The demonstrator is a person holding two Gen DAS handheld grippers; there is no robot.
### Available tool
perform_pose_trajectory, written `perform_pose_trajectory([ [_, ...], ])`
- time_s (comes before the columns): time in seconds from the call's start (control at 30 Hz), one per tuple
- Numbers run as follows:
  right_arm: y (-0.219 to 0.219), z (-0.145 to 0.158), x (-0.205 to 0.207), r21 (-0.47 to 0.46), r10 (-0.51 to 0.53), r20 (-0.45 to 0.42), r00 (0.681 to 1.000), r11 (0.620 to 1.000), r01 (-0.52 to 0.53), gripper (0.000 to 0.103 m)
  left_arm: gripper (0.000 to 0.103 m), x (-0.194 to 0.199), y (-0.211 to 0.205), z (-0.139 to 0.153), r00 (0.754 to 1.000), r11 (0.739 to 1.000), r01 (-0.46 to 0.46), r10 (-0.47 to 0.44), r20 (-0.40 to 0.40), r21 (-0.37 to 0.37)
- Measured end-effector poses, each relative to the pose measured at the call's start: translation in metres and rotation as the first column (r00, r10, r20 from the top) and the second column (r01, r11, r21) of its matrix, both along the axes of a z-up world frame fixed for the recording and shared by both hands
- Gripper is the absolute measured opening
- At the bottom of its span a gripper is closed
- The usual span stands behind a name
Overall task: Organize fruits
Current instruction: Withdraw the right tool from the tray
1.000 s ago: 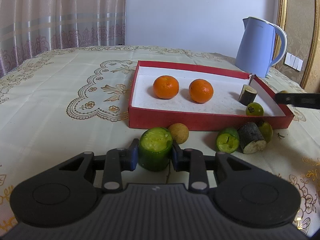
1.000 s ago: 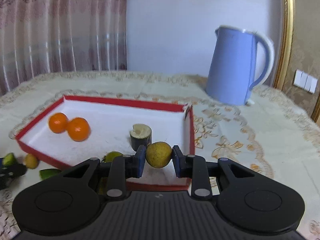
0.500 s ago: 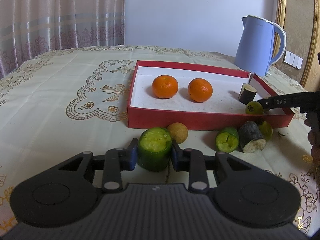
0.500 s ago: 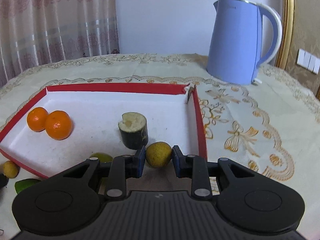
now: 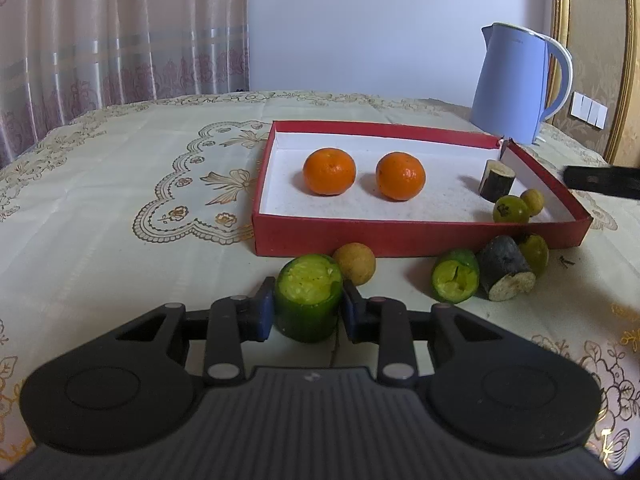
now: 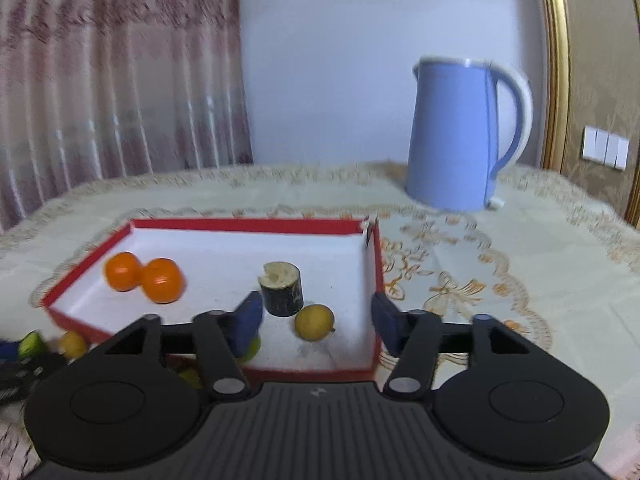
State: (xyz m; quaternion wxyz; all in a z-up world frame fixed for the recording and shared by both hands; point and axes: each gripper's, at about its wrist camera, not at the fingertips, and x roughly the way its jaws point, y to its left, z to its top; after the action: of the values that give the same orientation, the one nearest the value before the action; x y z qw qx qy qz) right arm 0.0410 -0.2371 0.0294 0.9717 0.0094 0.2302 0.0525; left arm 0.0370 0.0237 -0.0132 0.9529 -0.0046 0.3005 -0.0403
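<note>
My left gripper (image 5: 308, 306) is shut on a green cut fruit piece (image 5: 307, 300) just in front of the red tray (image 5: 400, 236). The tray holds two oranges (image 5: 329, 171), a dark cut piece (image 5: 496, 180), a green round fruit (image 5: 510, 210) and a small yellow fruit (image 5: 533, 200). My right gripper (image 6: 316, 316) is open above the tray's near right corner; the yellow fruit (image 6: 314, 322) lies on the tray floor between its fingers, beside the dark piece (image 6: 281, 289). A yellow ball (image 5: 355, 263), a green piece (image 5: 456, 280) and a dark piece (image 5: 506, 268) lie outside the tray.
A blue kettle (image 5: 516, 84) stands behind the tray's right corner; it also shows in the right wrist view (image 6: 460, 136). A cream embroidered tablecloth (image 5: 120, 208) covers the table. A curtain hangs at the back left. The right gripper's tip (image 5: 600, 180) reaches in at the right.
My right gripper has opened and let go of the yellow fruit, which now rests in the tray; the gripper has drawn back and up. My left gripper still holds the green piece.
</note>
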Motion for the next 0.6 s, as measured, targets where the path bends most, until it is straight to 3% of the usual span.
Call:
perform_pose_trajectory([
  [0.1, -0.006, 0.001, -0.03, -0.001, 0.032, 0.036, 0.999, 0.999, -0.032, 0.066, 0.029, 0.0, -0.001, 0.0, 1.0, 1.0, 0.0, 0.0, 0.0, 0.008],
  [0.27, -0.005, -0.011, -0.056, -0.034, 0.074, -0.015, 0.997, 0.997, -0.075, 0.066, 0.029, 0.0, -0.001, 0.0, 1.0, 1.0, 0.0, 0.0, 0.0, 0.013],
  [0.47, -0.004, -0.032, -0.054, -0.054, 0.046, -0.11, 0.993, 0.997, -0.052, 0.066, 0.028, -0.001, 0.0, 0.001, 1.0, 1.0, -0.005, 0.005, 0.004, 0.008],
  [0.6, -0.009, -0.039, -0.051, -0.037, 0.03, -0.126, 0.992, 0.999, -0.035, 0.066, 0.028, -0.002, 0.001, 0.002, 1.0, 1.0, 0.001, -0.001, 0.008, 0.01],
])
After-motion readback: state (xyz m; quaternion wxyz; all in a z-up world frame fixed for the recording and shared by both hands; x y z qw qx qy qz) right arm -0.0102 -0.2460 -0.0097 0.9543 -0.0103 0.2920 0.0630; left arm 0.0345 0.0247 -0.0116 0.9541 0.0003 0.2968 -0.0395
